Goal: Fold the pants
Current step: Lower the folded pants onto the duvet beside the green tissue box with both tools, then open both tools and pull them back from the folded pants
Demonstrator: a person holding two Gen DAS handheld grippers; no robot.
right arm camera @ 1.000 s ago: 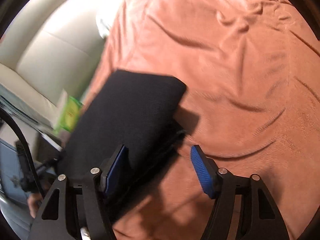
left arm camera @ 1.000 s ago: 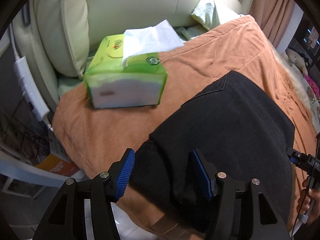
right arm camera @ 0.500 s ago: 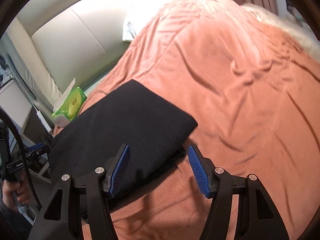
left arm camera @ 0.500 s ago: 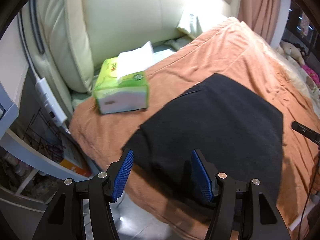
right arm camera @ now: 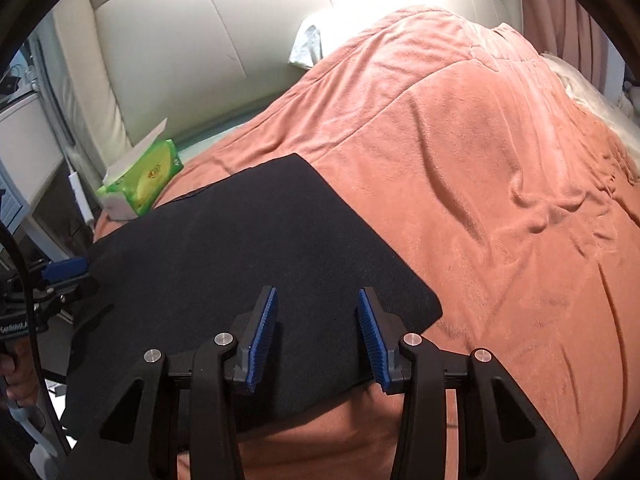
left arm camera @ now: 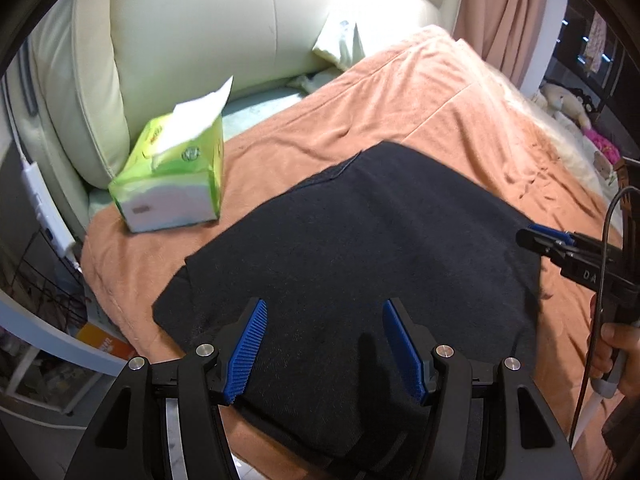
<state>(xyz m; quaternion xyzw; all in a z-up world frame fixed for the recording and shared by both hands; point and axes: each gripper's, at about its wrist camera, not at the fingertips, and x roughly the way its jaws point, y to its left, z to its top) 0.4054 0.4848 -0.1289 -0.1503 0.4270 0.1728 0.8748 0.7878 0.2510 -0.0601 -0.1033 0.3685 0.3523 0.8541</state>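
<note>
The black pants (left arm camera: 360, 248) lie folded in a flat rectangle on the orange blanket (left arm camera: 400, 100), near the bed's corner. My left gripper (left arm camera: 325, 308) hangs open above their near edge, its blue pads clear of the cloth. In the right wrist view the pants (right arm camera: 240, 248) fill the lower left. My right gripper (right arm camera: 318, 296) hovers over their near right corner; its jaws are closing with nothing between them. Each gripper shows in the other's view: the right gripper (left arm camera: 540, 238) at the pants' right edge, the left gripper (right arm camera: 64, 270) at their left edge.
A green tissue box (left arm camera: 172, 184) stands on the blanket left of the pants, by the cream padded headboard (left arm camera: 192, 32). A pale pillow (left arm camera: 340, 44) lies at the back. The bed edge drops to shelves and clutter (left arm camera: 36, 320) on the left. A person's hand (left arm camera: 616, 344) holds the right gripper.
Both grippers have drawn back and up from the pants, which stay flat on the blanket. The right gripper rolled level and its jaws narrowed. The left jaws kept their width.
</note>
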